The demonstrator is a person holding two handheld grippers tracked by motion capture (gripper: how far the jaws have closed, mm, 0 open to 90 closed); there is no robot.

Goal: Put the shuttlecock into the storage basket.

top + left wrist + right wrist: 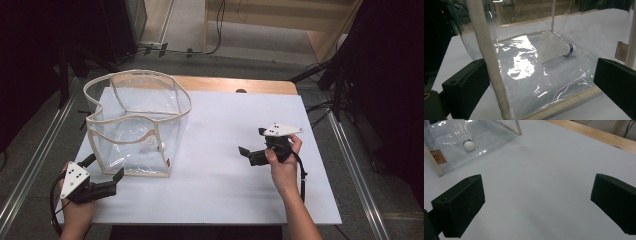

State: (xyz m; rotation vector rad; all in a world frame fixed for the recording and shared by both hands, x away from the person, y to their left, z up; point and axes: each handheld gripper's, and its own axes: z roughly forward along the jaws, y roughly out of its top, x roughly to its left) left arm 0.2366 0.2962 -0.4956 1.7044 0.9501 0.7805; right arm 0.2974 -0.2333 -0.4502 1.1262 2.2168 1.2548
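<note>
**Clear bag on the white table, 2 grippers apart**

A clear plastic bag with cream fabric trim [137,125] stood open on the white rectangular tabletop [225,150], at its left side. The left gripper [106,176], held in the person's left hand [75,207], sat at the bag's near corner with its jaws spread. The right gripper [251,145], jaws also apart, was held well to the right over bare table.

Black tongs [102,172] carry grey three-cornered plates (dotted) and black cables.
</note>
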